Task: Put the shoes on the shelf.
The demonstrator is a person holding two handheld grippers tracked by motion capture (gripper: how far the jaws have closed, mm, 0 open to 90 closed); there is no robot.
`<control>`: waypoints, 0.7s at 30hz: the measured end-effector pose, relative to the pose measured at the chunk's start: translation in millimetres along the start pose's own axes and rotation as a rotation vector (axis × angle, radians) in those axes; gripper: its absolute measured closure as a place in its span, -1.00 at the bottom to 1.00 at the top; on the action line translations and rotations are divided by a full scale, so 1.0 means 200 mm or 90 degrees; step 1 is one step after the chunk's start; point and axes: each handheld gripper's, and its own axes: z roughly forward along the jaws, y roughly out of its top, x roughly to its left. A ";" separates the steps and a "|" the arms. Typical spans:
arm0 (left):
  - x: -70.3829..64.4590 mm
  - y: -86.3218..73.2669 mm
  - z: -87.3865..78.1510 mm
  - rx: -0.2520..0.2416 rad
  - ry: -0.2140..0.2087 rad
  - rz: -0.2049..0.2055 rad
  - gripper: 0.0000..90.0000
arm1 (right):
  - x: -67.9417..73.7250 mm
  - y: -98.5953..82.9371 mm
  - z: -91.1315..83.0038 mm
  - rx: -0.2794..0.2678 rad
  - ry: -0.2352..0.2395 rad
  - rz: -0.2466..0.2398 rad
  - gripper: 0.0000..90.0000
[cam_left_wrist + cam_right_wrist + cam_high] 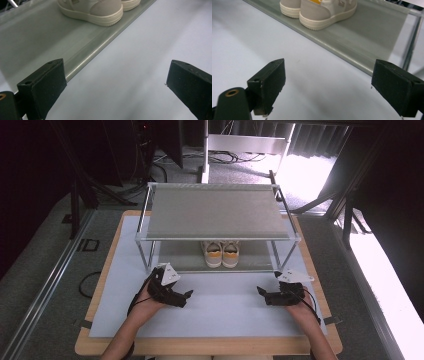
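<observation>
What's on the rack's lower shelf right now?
A pair of pale sneakers with yellow heel patches sits on the lower shelf, heels toward the person. The top shelf covers their toes.

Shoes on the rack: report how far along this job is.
Done: the pair of shoes stands side by side on the lower shelf of the rack, heels toward the person. In hand: nothing; the left claw and right claw both rest open on the white mat, apart from the shoes. Left: the top shelf is bare; whether more follows cannot be told.
</observation>
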 end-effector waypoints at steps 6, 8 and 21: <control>0.01 -0.05 -0.02 0.001 0.007 -0.014 -0.95 | -0.03 -0.05 -0.05 0.001 -0.016 0.007 -0.74; 0.02 -0.07 -0.04 -0.003 0.007 -0.016 -0.95 | -0.05 -0.06 -0.07 0.001 -0.024 0.011 -0.74; 0.05 -0.17 -0.15 -0.025 0.052 -0.036 -0.95 | -0.12 -0.16 -0.17 -0.006 -0.060 0.032 -0.74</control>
